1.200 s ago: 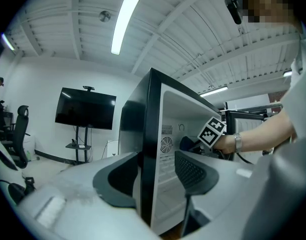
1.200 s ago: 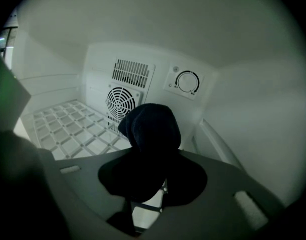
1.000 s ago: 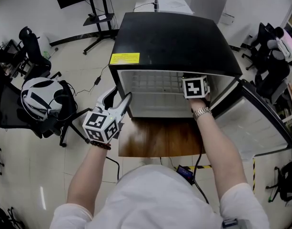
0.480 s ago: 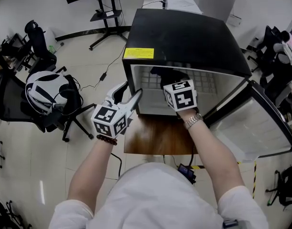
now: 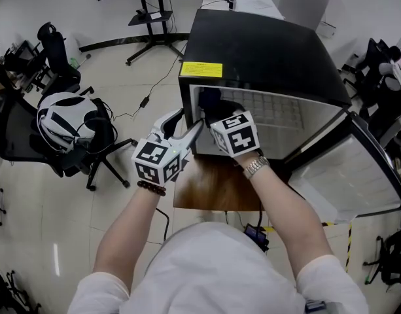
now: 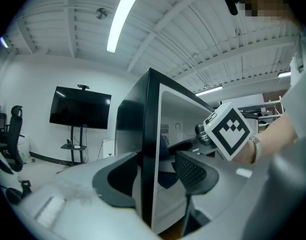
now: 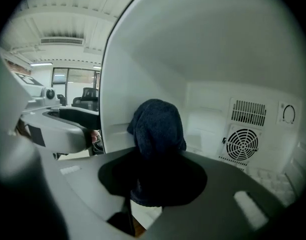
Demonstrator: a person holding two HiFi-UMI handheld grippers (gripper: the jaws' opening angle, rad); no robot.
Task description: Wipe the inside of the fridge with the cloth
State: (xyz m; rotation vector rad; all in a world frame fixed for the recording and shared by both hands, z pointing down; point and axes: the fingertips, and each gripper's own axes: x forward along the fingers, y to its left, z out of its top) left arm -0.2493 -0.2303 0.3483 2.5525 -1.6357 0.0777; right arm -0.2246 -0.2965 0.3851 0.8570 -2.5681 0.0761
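Chairs (image 5: 63,126) stand left of the fridge (image 5: 265,44). The left gripper (image 5: 187,120), wide open, straddles the fridge's left wall. The right gripper (image 7: 153,179) clamps the cloth (image 7: 156,129) inside.

The right gripper (image 5: 218,113) travelled across the open front of the fridge (image 5: 265,44), from the right side of the cavity, through the middle, to the left side. Its marker cube, which first faced squarely upward, ended up tilted. The cloth (image 7: 156,126) held in its jaws was hidden behind the cube at the start. It came into sight mid-travel and ended against the left inner wall (image 7: 118,109) of the cavity. The head view also shifted, so the fridge ended up further right and higher in that view.
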